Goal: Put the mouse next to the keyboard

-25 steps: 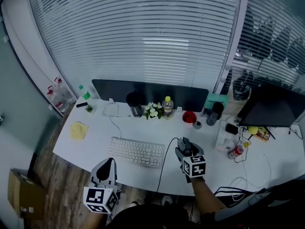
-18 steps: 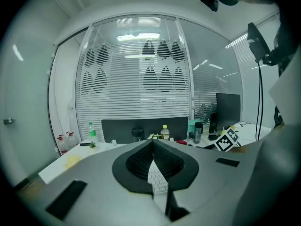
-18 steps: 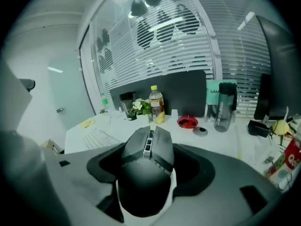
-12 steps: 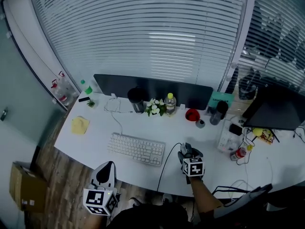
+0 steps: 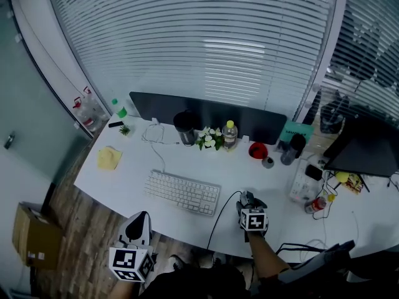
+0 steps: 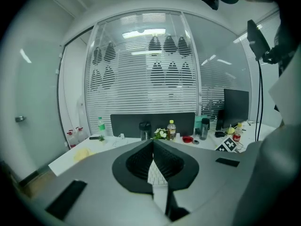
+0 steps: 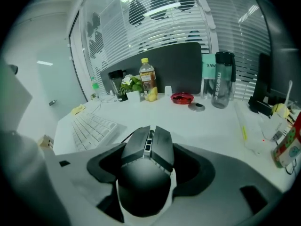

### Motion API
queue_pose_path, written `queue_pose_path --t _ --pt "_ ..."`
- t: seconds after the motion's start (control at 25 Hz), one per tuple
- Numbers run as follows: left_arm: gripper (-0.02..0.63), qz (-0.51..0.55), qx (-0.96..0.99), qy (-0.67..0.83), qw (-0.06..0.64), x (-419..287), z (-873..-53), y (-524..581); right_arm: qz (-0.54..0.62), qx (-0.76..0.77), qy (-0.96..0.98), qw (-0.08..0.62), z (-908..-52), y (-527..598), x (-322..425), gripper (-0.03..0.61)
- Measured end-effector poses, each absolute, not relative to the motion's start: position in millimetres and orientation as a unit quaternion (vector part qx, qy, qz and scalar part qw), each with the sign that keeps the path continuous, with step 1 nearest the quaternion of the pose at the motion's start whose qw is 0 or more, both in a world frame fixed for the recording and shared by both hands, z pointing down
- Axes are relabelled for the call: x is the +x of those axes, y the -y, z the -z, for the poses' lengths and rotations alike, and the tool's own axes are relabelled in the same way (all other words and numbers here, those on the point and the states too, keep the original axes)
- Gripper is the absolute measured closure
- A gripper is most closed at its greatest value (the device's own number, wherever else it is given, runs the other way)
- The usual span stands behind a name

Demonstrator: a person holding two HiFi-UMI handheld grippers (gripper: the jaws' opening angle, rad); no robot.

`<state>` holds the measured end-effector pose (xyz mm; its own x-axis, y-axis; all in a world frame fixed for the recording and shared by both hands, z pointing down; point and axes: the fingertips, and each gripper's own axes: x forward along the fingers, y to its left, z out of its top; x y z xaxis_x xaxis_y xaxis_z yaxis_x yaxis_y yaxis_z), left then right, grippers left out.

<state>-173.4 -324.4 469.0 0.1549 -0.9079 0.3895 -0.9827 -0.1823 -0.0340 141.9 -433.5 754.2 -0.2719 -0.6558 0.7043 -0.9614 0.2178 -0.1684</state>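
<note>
A dark wired mouse (image 7: 146, 173) sits between the jaws of my right gripper (image 7: 149, 160), whose pads close on its sides. In the head view that right gripper (image 5: 247, 203) rests on the white desk (image 5: 124, 179) with the mouse (image 5: 245, 197) under it, a short way right of the white keyboard (image 5: 182, 192). The mouse's black cable (image 5: 219, 213) runs off the desk's front edge. The keyboard (image 7: 91, 128) lies to the front left in the right gripper view. My left gripper (image 5: 138, 222) hangs off the desk's near edge, and its jaws (image 6: 153, 149) meet with nothing between them.
Along the back of the desk stand a dark monitor (image 5: 206, 111), a black cup (image 5: 186, 126), flowers (image 5: 210, 138), a yellow-capped bottle (image 5: 230, 134), a red dish (image 5: 256, 149) and a dark flask (image 5: 291, 148). A yellow cloth (image 5: 108, 157) lies at the left and a cardboard box (image 5: 34, 235) on the floor.
The head view has drifted slightly. The right gripper keeps the mouse at about the same spot beside the keyboard. The left gripper has not moved.
</note>
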Motion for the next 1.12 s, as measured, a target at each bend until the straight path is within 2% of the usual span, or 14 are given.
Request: queue_pose_path --t 0.12,0.88,1.12 --pt "0.586 -0.154 0.754 0.625 0.134 -173 -470 322 -0.307 0.548 0.734 0.259 -761 432 142 0.275" --pt "0.586 -0.168 0.747 0.631 0.127 -184 -469 318 -0.332 0.566 0.705 0.271 -791 428 143 0.275" --pt "0.586 -0.165 0.746 0.631 0.133 -186 -473 315 -0.325 0.566 0.689 0.314 -799 425 142 0.272"
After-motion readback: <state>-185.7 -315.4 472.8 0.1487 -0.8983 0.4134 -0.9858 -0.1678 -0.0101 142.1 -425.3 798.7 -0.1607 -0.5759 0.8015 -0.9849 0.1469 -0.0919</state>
